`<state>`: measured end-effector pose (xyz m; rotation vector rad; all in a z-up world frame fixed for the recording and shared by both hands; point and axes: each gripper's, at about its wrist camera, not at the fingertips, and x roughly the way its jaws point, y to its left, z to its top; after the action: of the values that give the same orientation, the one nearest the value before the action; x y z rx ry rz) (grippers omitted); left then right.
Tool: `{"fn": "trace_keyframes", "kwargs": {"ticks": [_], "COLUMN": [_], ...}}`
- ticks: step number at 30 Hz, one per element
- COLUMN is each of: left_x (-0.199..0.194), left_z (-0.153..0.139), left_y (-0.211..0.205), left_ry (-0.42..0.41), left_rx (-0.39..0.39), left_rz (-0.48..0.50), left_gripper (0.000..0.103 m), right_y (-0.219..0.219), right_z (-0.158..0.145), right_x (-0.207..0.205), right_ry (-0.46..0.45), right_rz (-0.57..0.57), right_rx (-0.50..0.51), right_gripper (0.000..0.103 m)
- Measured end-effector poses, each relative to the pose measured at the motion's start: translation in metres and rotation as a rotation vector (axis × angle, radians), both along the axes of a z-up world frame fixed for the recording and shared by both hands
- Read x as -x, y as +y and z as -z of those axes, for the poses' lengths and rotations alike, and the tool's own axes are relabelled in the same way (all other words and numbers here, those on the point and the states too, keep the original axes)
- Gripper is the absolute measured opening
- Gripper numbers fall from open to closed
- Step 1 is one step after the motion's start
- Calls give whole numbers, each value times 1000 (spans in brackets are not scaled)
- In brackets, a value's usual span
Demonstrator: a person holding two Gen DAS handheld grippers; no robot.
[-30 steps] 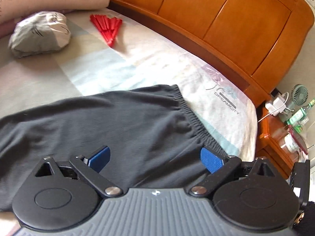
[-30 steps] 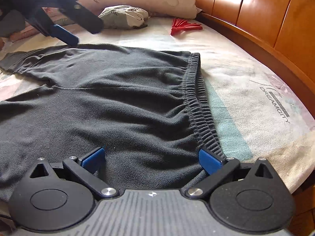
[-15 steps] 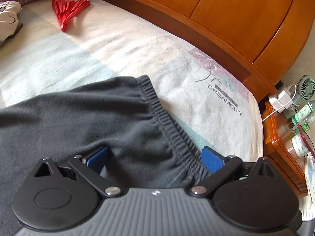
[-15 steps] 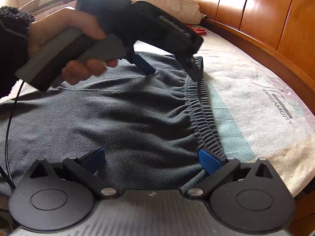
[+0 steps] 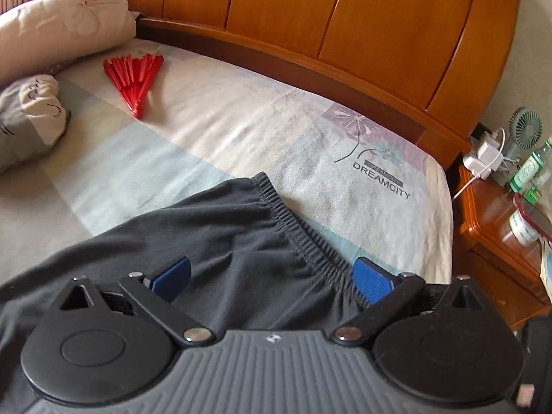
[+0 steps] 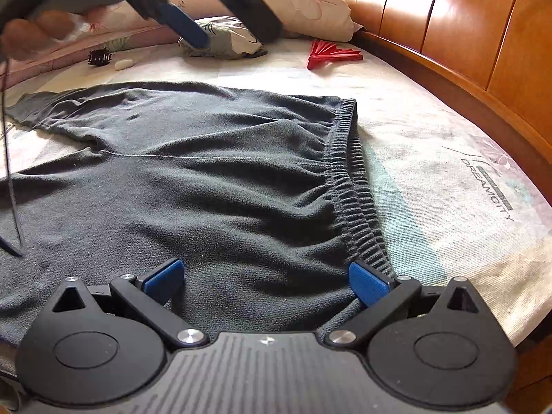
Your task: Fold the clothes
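Dark grey trousers (image 6: 214, 179) lie spread flat on the bed, their elastic waistband (image 6: 355, 186) toward the headboard side. My right gripper (image 6: 265, 281) is open low over the near end of the waistband, with cloth between its blue pads but not pinched. My left gripper (image 5: 272, 277) is open above the waistband (image 5: 300, 238), lifted off the cloth. In the right wrist view the left gripper (image 6: 220, 17) hangs blurred at the top left, held by a hand (image 6: 38, 31).
A wooden headboard (image 5: 345, 27) runs along the far side. A red folding fan (image 5: 134, 76), a pillow (image 5: 58, 27) and a bundled cloth (image 5: 27, 117) lie on the sheet. A nightstand (image 5: 500, 227) with bottles, a small fan and a charger stands at the right.
The left gripper has risen and pulled back from the far part of the waistband, now high at the top left of the right wrist view. The right gripper has stayed still.
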<state>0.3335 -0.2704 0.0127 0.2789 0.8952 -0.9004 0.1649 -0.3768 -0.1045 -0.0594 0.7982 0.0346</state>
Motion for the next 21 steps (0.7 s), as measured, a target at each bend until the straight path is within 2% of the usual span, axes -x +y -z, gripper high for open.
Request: {"fn": "trace_keyframes", "kwargs": {"ticks": [4,8,11,13,15,17,19,21], "left_x": [40,73,92,106,124,143,161,172], "left_z": [-30,-32,-9,15,39,59,74,84], "left_y": [44,92,119,135,144,148,152,161], "left_ry": [-110,-106,-85,-73,-125,-173,-179,-144], "left_rx": [-133,-145,-134,-120,-160,-208,-194,-150], "left_rz": [12,-14,-79,-130,-170,-207,-216,-257], "left_gripper": [100,100,100,100,100,100,100,100], "right_y": [2,12,24,32,38,42,44,43], "right_z": [-5,-19,-25,-21,-11,-1,2,2], "right_x": [-3,3,2,-3,-6,-3,0,-2], "right_ry": [34,1,-31,-11,33,33,15,17], "right_rz": [-4,-25,-68,-80,-67,-71,-71,-56], "right_rx": [7,-26,-68,-84,-65,-31,-17,-30], "right_gripper": [103,103,103,103,103,103,103,103]}}
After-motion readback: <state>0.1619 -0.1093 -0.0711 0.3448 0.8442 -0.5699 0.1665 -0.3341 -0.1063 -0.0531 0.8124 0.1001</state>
